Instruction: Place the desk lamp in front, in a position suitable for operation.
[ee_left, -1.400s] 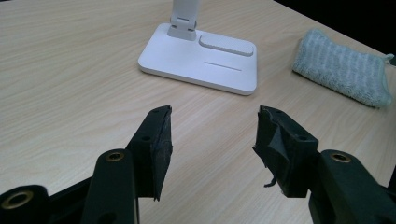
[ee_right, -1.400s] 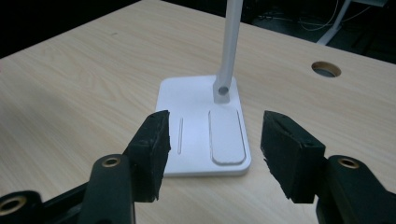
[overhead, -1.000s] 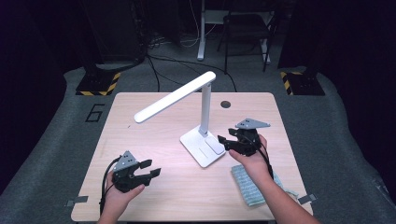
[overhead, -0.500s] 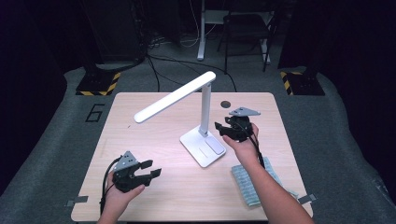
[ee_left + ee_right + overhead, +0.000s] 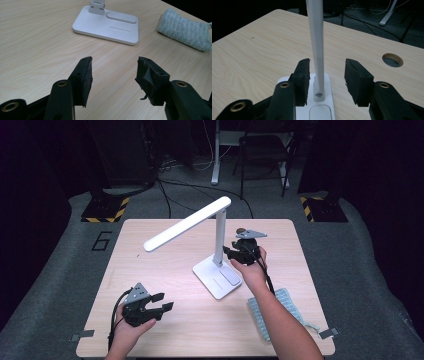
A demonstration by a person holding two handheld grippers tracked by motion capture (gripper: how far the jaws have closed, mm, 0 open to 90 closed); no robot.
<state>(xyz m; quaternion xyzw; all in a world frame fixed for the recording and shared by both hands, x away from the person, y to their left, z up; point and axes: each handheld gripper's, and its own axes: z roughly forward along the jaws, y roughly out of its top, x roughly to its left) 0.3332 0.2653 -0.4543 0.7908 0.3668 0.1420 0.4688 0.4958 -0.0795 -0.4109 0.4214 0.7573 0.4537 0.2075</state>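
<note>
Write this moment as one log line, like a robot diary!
right gripper: jaws closing around lamp post, not pressing | left gripper: open over table | cloth: untouched

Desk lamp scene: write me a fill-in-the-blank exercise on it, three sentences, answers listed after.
1. The white desk lamp stands on a table made of light ____.
2. The upright post of the lamp stands between the fingers of the ____ gripper, which have just been closing but do not yet press on it.
3. The left gripper is open and holds ____.

Missing words: wood; right; nothing
</note>
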